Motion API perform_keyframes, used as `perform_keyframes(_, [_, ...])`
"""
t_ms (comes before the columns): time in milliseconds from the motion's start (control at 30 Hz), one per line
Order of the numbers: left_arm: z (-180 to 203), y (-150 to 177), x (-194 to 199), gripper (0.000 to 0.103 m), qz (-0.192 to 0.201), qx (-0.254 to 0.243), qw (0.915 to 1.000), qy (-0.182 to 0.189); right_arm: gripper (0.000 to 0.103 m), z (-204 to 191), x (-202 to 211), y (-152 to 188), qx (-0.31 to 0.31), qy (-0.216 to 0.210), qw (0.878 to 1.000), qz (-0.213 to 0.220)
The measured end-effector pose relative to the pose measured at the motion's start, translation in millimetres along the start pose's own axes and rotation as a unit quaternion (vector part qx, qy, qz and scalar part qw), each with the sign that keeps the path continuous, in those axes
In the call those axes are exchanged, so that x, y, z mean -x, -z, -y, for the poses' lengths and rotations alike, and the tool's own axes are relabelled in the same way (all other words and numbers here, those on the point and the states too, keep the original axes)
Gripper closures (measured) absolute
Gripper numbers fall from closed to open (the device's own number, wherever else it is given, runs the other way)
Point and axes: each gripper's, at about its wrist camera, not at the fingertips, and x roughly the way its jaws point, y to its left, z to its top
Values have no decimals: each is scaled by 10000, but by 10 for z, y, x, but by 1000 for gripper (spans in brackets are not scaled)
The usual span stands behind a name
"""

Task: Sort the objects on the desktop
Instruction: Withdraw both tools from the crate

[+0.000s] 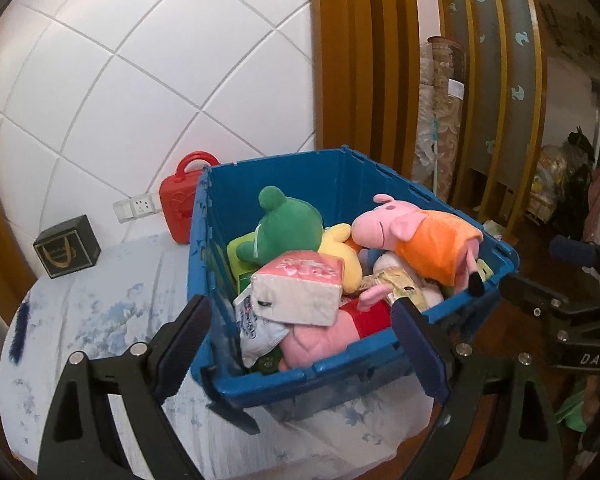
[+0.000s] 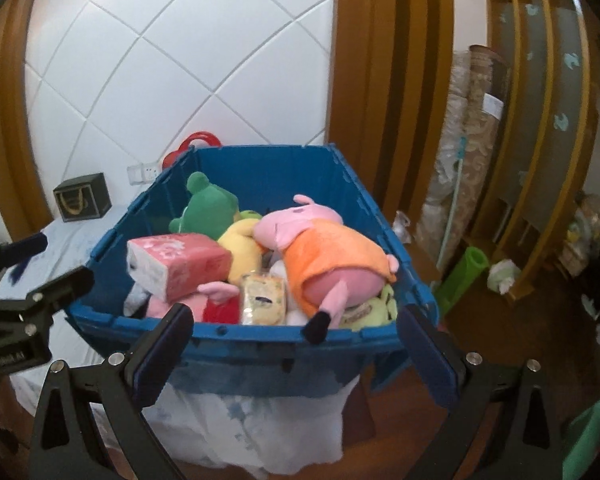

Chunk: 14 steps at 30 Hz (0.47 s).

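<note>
A blue plastic crate [image 1: 340, 376] [image 2: 260, 350] stands on the cloth-covered table, full of toys and packs. On top lie a pink pig plush in an orange dress [image 1: 420, 236] [image 2: 324, 256], a green frog plush [image 1: 284, 224] [image 2: 208, 204], a yellow plush [image 2: 240, 248] and a pink tissue pack [image 1: 300, 292] [image 2: 176, 264]. A small yellow tissue pack [image 2: 262, 300] lies near the front wall. My left gripper [image 1: 300, 344] is open and empty just before the crate's near corner. My right gripper [image 2: 296, 348] is open and empty at the crate's front wall.
A black box [image 1: 66, 248] [image 2: 82, 198] and a red toy case [image 1: 180, 204] stand on the pale floral tablecloth [image 1: 100, 312] by the tiled wall. Wooden slats, rolled rugs [image 2: 472, 152] and clutter fill the right. The other gripper shows at each view's edge [image 1: 572, 320] [image 2: 16, 312].
</note>
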Motion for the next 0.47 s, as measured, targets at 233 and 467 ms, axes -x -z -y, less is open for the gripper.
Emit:
perform_keyframes(233, [-13,34,172,11,81,38,10000,39,0,-94,192,71,-86,91,9999,11])
perform_keyframes(467, [17,50,224,11,98,49,9999,47,0,-117,256,118,-138,115,9998,-4])
